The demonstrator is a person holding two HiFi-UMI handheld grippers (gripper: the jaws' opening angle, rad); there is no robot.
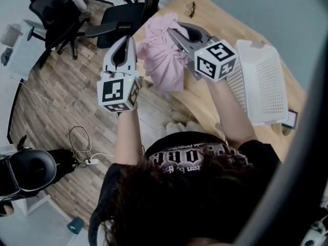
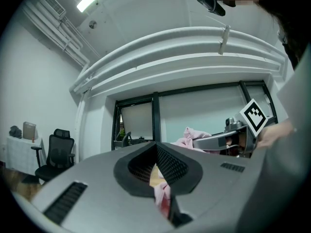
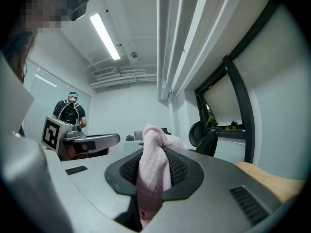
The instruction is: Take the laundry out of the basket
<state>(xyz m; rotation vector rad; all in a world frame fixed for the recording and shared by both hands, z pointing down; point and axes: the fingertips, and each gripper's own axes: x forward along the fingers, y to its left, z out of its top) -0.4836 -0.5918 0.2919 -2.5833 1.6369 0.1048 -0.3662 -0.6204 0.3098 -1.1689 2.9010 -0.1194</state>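
A pink garment [image 1: 164, 55] hangs in the air between both grippers, above the near edge of the wooden table [image 1: 215, 14]. My left gripper [image 1: 134, 47] is shut on a fold of the pink garment [image 2: 163, 194] at its left side. My right gripper [image 1: 171, 32] is shut on a bunch of the pink garment [image 3: 153, 171] at its top right. The white perforated laundry basket [image 1: 261, 81] lies on the table to the right of the right gripper; no laundry shows in it.
Black office chairs [image 1: 56, 9] stand on the wood floor beyond the table's left end. A pair of glasses [image 1: 191, 7] lies on the far part of the table. Cables [image 1: 79, 142] lie on the floor at the left. A person [image 3: 71, 111] stands in the background.
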